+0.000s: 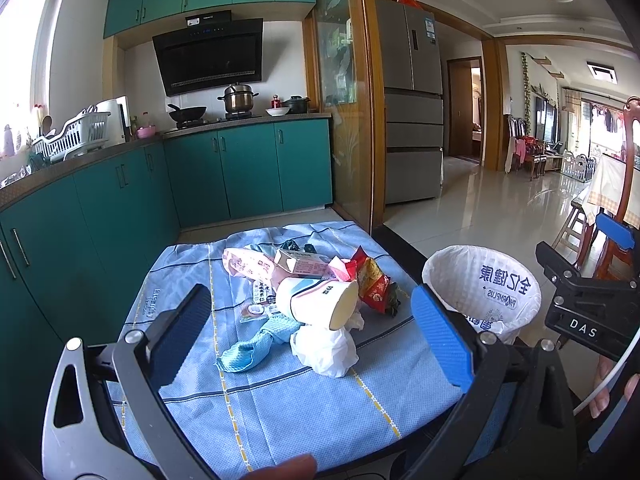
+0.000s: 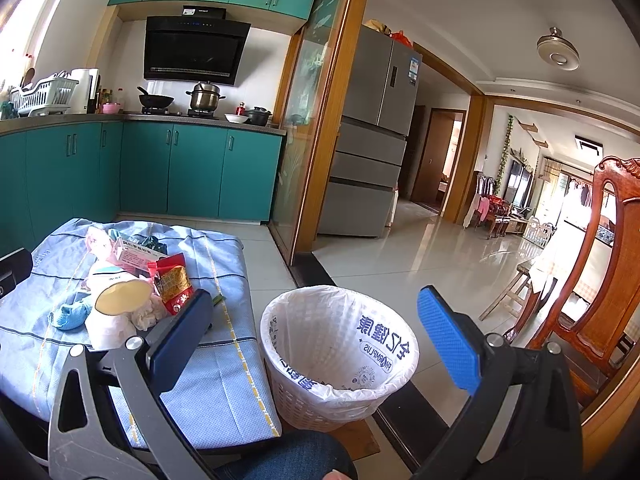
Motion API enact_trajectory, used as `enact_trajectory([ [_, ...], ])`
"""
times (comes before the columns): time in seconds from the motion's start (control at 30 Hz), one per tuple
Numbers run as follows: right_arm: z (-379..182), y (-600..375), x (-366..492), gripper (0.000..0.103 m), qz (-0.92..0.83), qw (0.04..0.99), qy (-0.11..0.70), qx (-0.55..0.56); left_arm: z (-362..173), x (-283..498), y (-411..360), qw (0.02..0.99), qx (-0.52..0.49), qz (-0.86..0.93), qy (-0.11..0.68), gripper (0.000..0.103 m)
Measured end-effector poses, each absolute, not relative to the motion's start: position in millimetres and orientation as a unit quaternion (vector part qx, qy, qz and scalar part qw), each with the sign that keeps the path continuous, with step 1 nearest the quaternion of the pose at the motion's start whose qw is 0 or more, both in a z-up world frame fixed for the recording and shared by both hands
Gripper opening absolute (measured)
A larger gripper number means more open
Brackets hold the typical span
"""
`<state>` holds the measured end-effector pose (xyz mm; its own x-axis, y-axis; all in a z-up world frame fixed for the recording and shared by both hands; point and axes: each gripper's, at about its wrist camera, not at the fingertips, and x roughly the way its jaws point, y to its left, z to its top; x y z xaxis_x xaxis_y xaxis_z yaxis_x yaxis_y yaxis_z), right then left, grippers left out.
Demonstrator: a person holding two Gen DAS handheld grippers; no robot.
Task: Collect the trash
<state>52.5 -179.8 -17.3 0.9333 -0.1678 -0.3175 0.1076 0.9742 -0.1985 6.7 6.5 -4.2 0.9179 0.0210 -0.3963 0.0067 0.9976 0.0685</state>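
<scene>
**Left wrist view: trash heap dead ahead, bin off to the right**

Left wrist view puts the trash pile straight in front of the left gripper (image 1: 308, 320), heaped on a blue striped cloth (image 1: 280, 408) that covers a low table. Nearest the fingers lies a crumpled white plastic bag (image 1: 324, 350); just behind and touching it, a paper cup (image 1: 316, 300) rests on its side, long axis running left to right with its open mouth turned toward the right. A light blue rag (image 1: 248, 350) sits to the left of the bag, a red snack wrapper (image 1: 374, 284) to the right of the cup, and a pink carton (image 1: 306, 264) and pink packet (image 1: 244, 262) farther back.

Both pairs of tongs stand apart and empty. The right gripper (image 2: 320, 344) hovers over the mouth of the white lined wastebasket (image 2: 340, 394), which stands on the floor just beside the table's right edge and looks empty of trash.

By my judgement nothing has yet been collected. The left hand is the nearer one to the pile, so the first grasp likely falls to it, reaching forward for the bag or cup, then swinging right to the basket.
</scene>
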Motion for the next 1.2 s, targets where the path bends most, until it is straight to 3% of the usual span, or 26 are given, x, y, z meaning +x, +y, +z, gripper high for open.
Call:
enact_trajectory([
  [1.2, -18.4, -179.6, 53.4, 0.100, -0.071, 0.979, 0.168, -0.090, -13.8, 8.0, 11.0, 0.977, 0.034, 0.010, 0.211, 0.100],
])
